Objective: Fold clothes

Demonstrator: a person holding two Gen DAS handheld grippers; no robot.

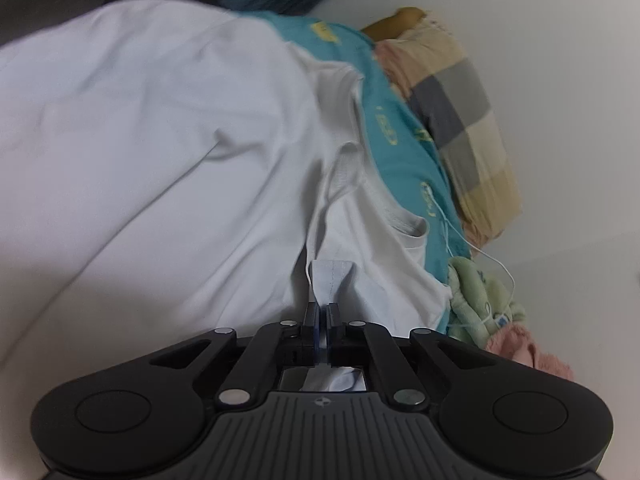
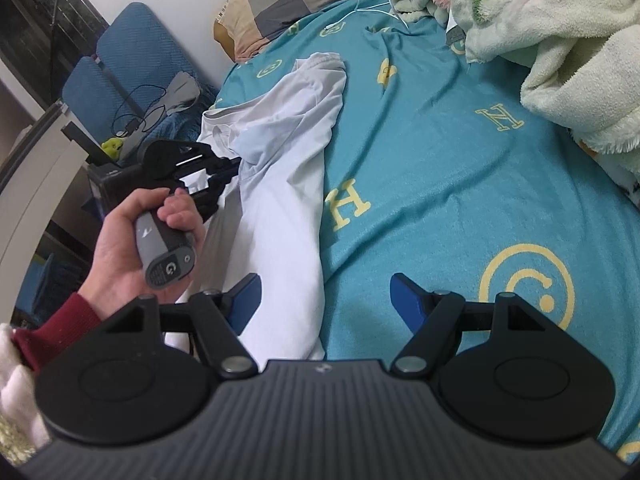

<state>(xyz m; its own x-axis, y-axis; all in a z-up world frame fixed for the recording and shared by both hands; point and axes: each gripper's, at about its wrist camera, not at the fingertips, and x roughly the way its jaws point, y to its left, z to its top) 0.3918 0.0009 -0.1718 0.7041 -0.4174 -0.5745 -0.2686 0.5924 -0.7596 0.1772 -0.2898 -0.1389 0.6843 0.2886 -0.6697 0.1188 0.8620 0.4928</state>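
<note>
two claws: left gripper [image 1: 322, 312] is pinching a small tab of the white shirt [image 1: 160, 140], right gripper [image 2: 326, 300] hangs spread wide with nothing in it
why the pinch: i reckon a hem or corner is the handle for swinging one side over into a fold
why right waits: parked over the shirt's near end, probably ready to pin or grab that end
where the shirt is: on the teal sheet [image 2: 440, 152], along its edge, far from the fleece blanket [image 2: 560, 52]
shirt look: pale, thin, crumpled, one sleeve flopped toward the checked pillow [image 2: 272, 4]

Teal bed sheet [image 2: 440, 168] bears white shirt [image 2: 280, 184], pillow [image 2: 272, 0]
</note>
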